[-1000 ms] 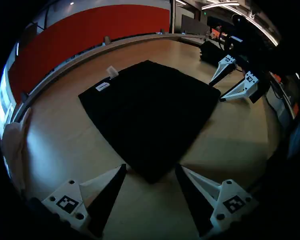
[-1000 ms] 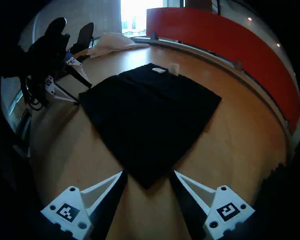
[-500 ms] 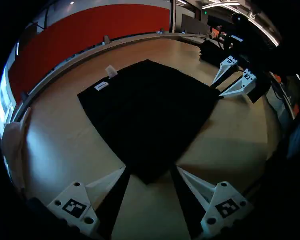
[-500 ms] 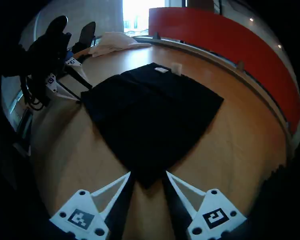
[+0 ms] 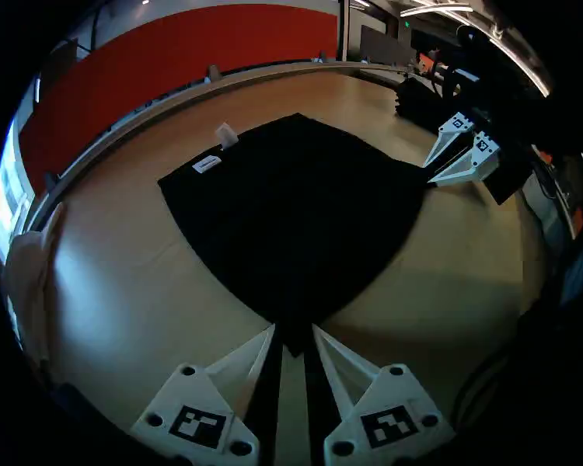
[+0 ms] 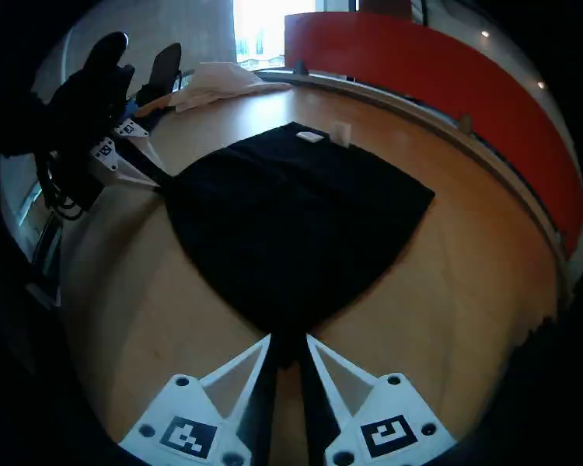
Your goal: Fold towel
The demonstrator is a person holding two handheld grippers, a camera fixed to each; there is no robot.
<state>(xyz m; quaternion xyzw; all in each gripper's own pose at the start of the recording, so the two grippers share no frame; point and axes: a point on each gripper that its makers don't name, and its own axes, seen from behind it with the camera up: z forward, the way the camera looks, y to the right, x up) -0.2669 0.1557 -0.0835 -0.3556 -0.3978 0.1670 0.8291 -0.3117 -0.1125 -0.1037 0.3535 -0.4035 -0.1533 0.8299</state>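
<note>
Black towel (image 5: 291,210) is laid out flat on the wooden bench (image 5: 136,264), with one corner aimed straight at each camera. In the left gripper view, the left gripper (image 5: 294,342) is seen low over the bench with its fingers (image 5: 241,365) drawn in to a narrow slot, and the near corner of the towel is tucked right between the tips. Whether the pads are actually pressed on the cloth can't be told, it's black on black.

Same story in the right gripper view: the right gripper (image 6: 289,349) is seen with its fingers (image 6: 237,373) pulled narrow and another towel corner sat between the tips. Contact can't be made out there either. A strip of bare bench is visible in the gap behind each corner.

The opposite gripper can be spotted farther off in each view, tips set at a side corner of the towel. A small white tag (image 5: 207,163) is seen at a far corner of the towel, and a little white object (image 5: 227,134) is stood just beside that edge. A red panel (image 5: 175,54) is seen behind the bench — and a pale cloth (image 6: 214,80) is heaped at its far end.
</note>
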